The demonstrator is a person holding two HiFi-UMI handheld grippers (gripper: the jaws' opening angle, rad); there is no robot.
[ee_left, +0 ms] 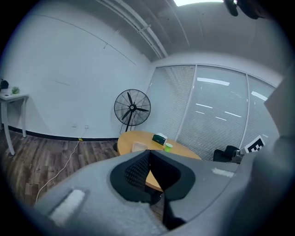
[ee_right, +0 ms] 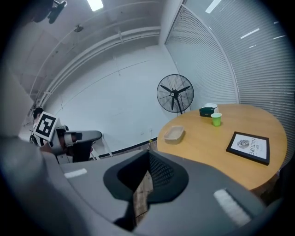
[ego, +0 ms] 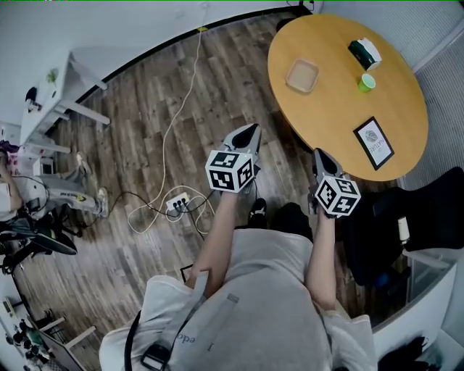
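Wood plank floor (ego: 145,109), black baseboard (ego: 167,47) along the white wall. White power strip (ego: 177,205) on the floor with plugs in it; a pale cable (ego: 190,80) loops from it and runs up to the wall, and black cables (ego: 123,196) trail off left. White desk (ego: 51,94) against the wall at left, small plant (ee_left: 15,90) on top. Black pedestal fan (ee_left: 132,108) stands in the corner, where the wall meets the full-height window blinds (ee_left: 216,115). Black office chair (ego: 428,210) at right. Ceiling light panel (ee_right: 95,4) is lit.
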